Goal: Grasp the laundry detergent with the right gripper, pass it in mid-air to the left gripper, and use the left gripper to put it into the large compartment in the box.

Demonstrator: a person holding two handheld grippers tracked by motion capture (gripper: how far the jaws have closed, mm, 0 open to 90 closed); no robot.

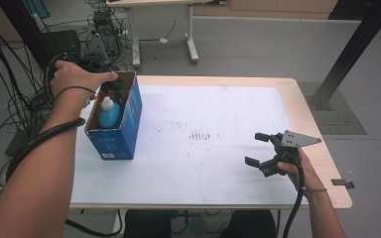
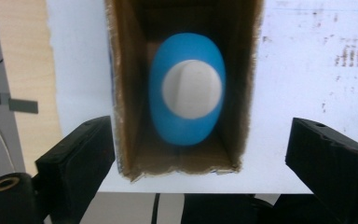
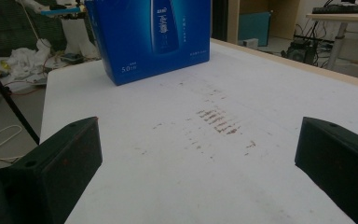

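A tall blue carton [image 1: 121,131] stands open-topped at the left of the white-covered table [image 1: 203,163]. Inside it stands a blue bottle [image 1: 109,115] with a white cap. My left gripper [image 1: 113,88] hovers over the carton's far end, held from above by the hand. In the left gripper view I look straight down into the carton [image 2: 121,93] at the bottle [image 2: 168,126]; the left gripper [image 2: 200,140] is open, its jaws wide apart outside the cardboard walls. My right gripper [image 1: 255,148] rests open near the front right with nothing in it. The right gripper [image 3: 200,144] faces the carton [image 3: 154,37] from afar.
Faint brown smudges [image 1: 201,135] mark the middle of the white sheet. A strip of dark tape [image 1: 342,184] lies at the table's right edge. Cables and equipment [image 1: 25,99] crowd the floor on the left; a desk's legs [image 1: 191,44] and a black post [image 1: 349,54] stand behind.
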